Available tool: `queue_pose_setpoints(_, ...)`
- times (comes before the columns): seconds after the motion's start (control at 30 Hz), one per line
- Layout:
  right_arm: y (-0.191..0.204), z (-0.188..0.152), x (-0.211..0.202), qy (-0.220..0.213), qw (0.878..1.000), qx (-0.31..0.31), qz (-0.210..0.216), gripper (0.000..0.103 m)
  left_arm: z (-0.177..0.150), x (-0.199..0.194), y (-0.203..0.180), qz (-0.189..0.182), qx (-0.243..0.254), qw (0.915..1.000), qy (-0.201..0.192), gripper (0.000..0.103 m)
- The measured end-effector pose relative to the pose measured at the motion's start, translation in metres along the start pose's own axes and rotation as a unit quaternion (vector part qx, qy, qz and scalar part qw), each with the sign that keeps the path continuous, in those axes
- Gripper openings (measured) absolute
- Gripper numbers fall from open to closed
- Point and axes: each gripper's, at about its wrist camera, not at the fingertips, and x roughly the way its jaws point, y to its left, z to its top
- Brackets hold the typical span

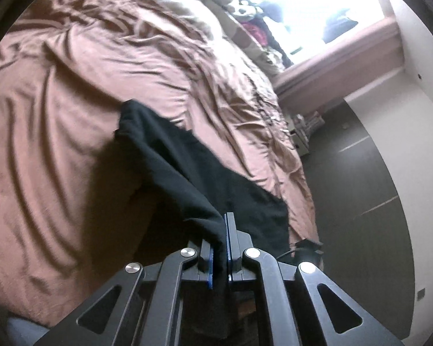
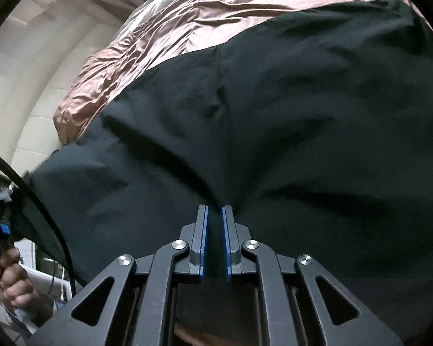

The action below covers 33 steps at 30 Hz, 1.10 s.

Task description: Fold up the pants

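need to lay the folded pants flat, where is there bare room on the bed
The widest free patch is the brown sheet to the picture's left of the black pants, running up toward the bright window end. The strip between the pants and the bed's floor-side edge is narrow. The far end by the stuffed toys is crowded.

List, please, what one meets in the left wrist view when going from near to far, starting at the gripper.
left gripper, shut on the cloth → black pants → brown bedsheet → soft toys by the bright window
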Motion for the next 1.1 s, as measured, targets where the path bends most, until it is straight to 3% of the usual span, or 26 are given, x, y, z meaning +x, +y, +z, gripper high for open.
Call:
queue_pose_setpoints(0.27,-0.016,-0.012,-0.005,-0.003,0.999,0.026,0.032,0.006,0.013,0.02,-0.058,-0.023,0.046,0.9987,0.003,0.006)
queue_pose_setpoints(0.63,-0.044,-0.028,-0.027,-0.006,0.995,0.06,0.082,0.006,0.008,0.058,-0.131,-0.073,0.104,0.991,0.04,0.006)
queue_pose_setpoints(0.87,-0.071,-0.039,-0.085,-0.066,0.99,0.079,0.092,0.007,-0.003,0.092,-0.169,-0.086,0.139,0.9838,0.074,0.006)
queue_pose_setpoints(1.1,-0.114,-0.054,-0.146,-0.131,0.982,0.116,0.072,0.007,-0.021,0.141,-0.199,-0.088,0.164,0.9755,0.117,0.006)
